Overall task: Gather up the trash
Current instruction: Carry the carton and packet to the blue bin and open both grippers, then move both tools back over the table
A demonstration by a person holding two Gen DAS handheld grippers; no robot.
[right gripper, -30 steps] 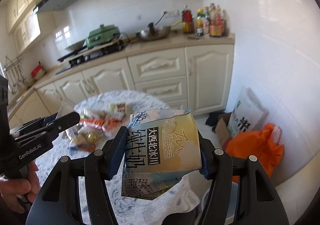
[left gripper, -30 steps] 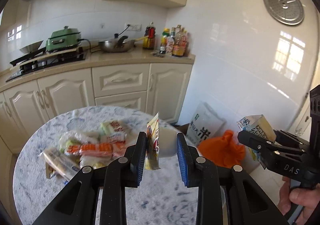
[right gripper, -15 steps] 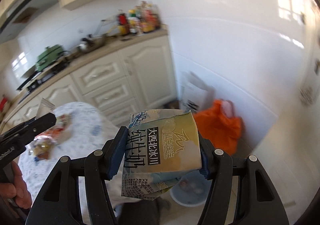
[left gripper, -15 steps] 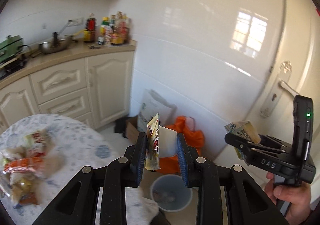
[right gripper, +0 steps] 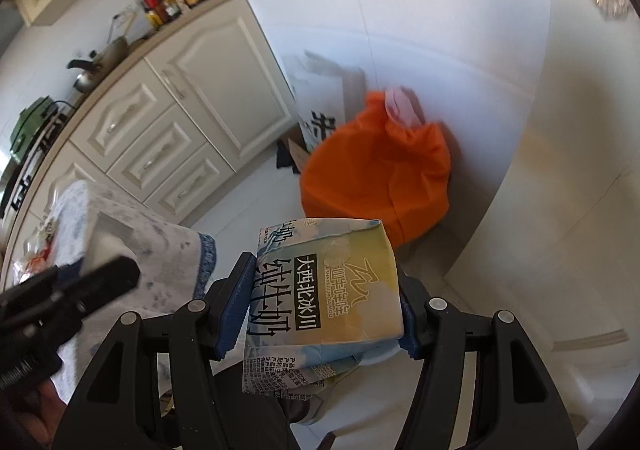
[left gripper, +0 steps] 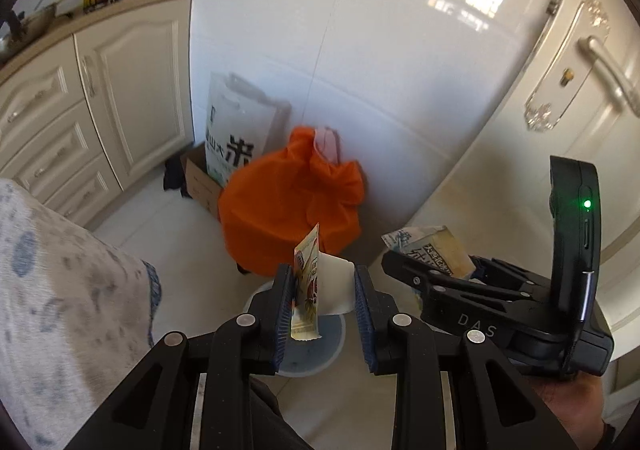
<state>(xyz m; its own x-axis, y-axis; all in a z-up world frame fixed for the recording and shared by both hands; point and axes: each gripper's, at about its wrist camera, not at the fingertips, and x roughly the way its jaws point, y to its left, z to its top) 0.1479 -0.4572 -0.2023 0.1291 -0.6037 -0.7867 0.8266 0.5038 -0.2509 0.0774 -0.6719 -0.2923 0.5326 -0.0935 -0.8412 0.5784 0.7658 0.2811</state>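
Observation:
My left gripper (left gripper: 320,290) is shut on a yellow snack wrapper (left gripper: 306,282) and a white crumpled piece (left gripper: 334,286) beside it. It points down over a blue-grey trash bin (left gripper: 316,350) on the floor, most of which the jaws hide. To its right, my right gripper (left gripper: 404,262) holds a crushed milk carton (left gripper: 432,250). In the right wrist view the right gripper (right gripper: 326,290) is shut on the milk carton (right gripper: 328,302), which covers nearly all of the bin. The left gripper (right gripper: 120,274) shows at the left edge.
An orange bag (left gripper: 288,202) sits on the floor just behind the bin, against the white tiled wall. A white sack (left gripper: 236,130) and a cardboard box (left gripper: 200,182) stand beside the cabinets (left gripper: 132,90). The clothed table (left gripper: 60,290) is at left, a door (left gripper: 592,90) at right.
Both grippers swung away from the table to the right and tilted down toward the floor by the wall. The bin now lies under the left gripper. Both grips are unchanged.

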